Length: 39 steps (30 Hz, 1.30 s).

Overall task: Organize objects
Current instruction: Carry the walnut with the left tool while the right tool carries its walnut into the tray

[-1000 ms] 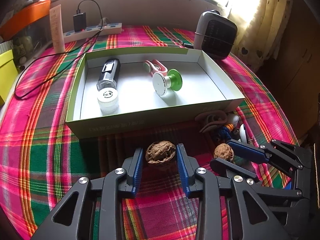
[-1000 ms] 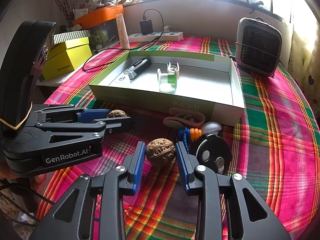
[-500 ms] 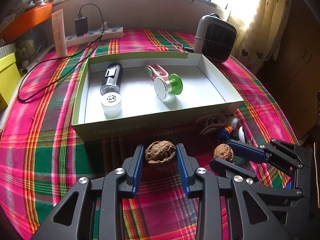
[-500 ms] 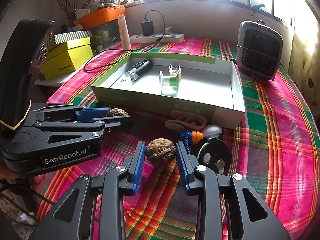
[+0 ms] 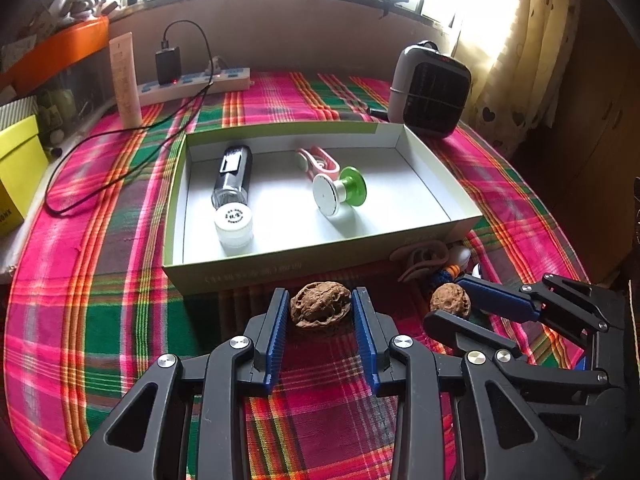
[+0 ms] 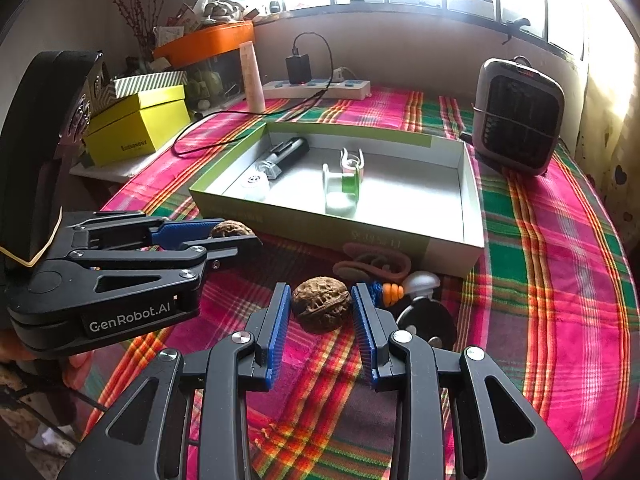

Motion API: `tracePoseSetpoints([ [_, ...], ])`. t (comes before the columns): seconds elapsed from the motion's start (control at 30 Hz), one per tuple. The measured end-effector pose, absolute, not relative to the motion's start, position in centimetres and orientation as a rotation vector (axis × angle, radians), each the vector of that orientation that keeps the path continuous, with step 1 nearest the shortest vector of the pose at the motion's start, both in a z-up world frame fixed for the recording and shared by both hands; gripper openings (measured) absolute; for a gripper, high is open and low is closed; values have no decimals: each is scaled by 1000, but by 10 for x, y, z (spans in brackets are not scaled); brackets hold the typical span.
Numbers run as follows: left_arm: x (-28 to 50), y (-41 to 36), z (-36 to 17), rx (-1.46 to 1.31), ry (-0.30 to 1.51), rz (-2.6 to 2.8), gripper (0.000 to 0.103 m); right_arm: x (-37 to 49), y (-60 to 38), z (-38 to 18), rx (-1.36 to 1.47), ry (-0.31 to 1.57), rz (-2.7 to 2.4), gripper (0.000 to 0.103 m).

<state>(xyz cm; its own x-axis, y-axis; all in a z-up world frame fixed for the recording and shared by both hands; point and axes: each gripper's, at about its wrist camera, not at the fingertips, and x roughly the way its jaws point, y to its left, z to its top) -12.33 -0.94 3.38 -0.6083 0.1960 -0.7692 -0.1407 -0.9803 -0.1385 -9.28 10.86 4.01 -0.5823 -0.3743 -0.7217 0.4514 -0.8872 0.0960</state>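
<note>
My left gripper (image 5: 320, 300) is shut on a wrinkled brown walnut (image 5: 320, 309), just in front of the green-rimmed shallow box (image 5: 280, 272). To its right, my right gripper (image 5: 444, 300) is shut on a second, rounder walnut (image 5: 450, 300). In the right wrist view that walnut (image 6: 321, 308) fills the gap between the blue pads of the right gripper (image 6: 320, 296). The left gripper (image 6: 236, 234) comes in from the left there with its walnut (image 6: 230, 229). The box (image 6: 304, 232) holds a black bottle (image 5: 232, 176), a white jar (image 5: 234, 222), a green spool (image 5: 340, 194) and a pink clip (image 5: 320, 160).
A tan strap (image 6: 376, 260), a blue-and-orange cord piece (image 6: 386, 292) and a black disc (image 6: 424, 316) lie by the box's near right corner. A small heater (image 5: 430, 94), a power strip (image 5: 192, 84), a cream tube (image 5: 126, 80) and a yellow box (image 5: 16, 176) stand around the plaid cloth.
The box has drifted a little right and lower in the left wrist view. Both grippers keep the same hold on their walnuts.
</note>
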Motion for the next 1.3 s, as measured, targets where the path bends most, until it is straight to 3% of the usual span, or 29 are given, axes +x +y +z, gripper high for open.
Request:
tracePoseSetpoints([
  [1.3, -176, -18, 52, -1221, -91, 2698, 30, -162, 119, 64, 1041, 101, -2502, 33],
])
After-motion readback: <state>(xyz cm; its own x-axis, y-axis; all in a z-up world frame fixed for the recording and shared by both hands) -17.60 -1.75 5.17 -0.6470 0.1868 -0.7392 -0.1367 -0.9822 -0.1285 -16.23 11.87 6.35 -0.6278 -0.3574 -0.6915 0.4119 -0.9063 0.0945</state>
